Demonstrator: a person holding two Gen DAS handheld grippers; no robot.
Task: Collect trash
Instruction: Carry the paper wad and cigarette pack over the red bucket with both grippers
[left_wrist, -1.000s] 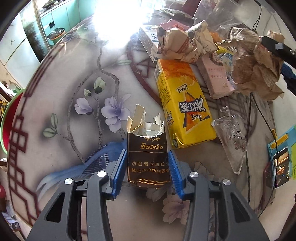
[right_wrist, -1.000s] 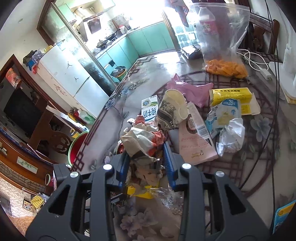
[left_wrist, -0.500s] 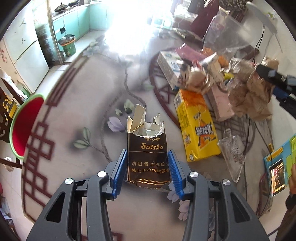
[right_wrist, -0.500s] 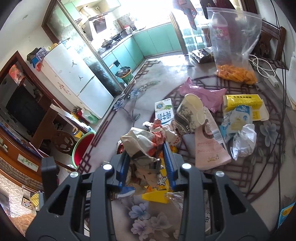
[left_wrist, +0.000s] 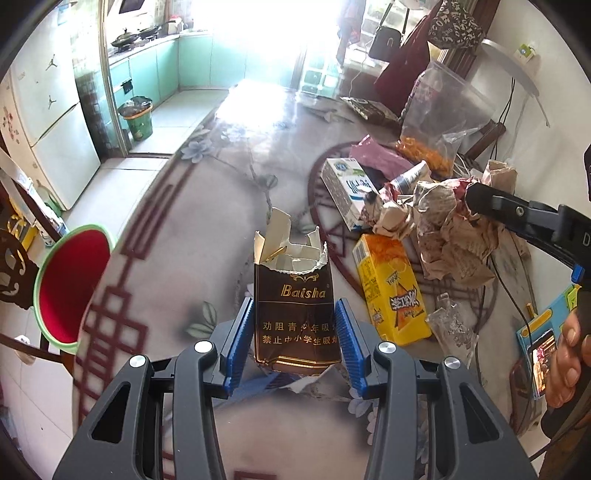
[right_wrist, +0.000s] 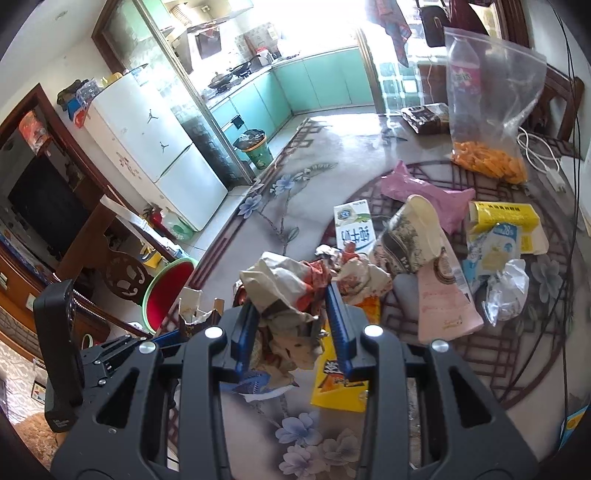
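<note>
Left gripper (left_wrist: 293, 341) clamps torn Baisha cigarette pack (left_wrist: 295, 314) between pads; right gripper (right_wrist: 291, 332) pinches crumpled paper wrapper (right_wrist: 291, 291). Keep both squeezes firm, carry toward red basin (left_wrist: 70, 288) beyond left fingertips.

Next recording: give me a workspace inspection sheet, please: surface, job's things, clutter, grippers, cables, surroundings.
Surface: floral-printed table, littered on one side.
Job's things: torn cigarette pack; crumpled paper wad.
Clutter: yellow juice carton, milk carton, paper cup, pink bag, zip bag with orange snacks.
Grippers: left gripper clamps the pack; right gripper clamps the wad.
Cables: white cable at the table edge.
Surroundings: red basin, fridge, green bin.
</note>
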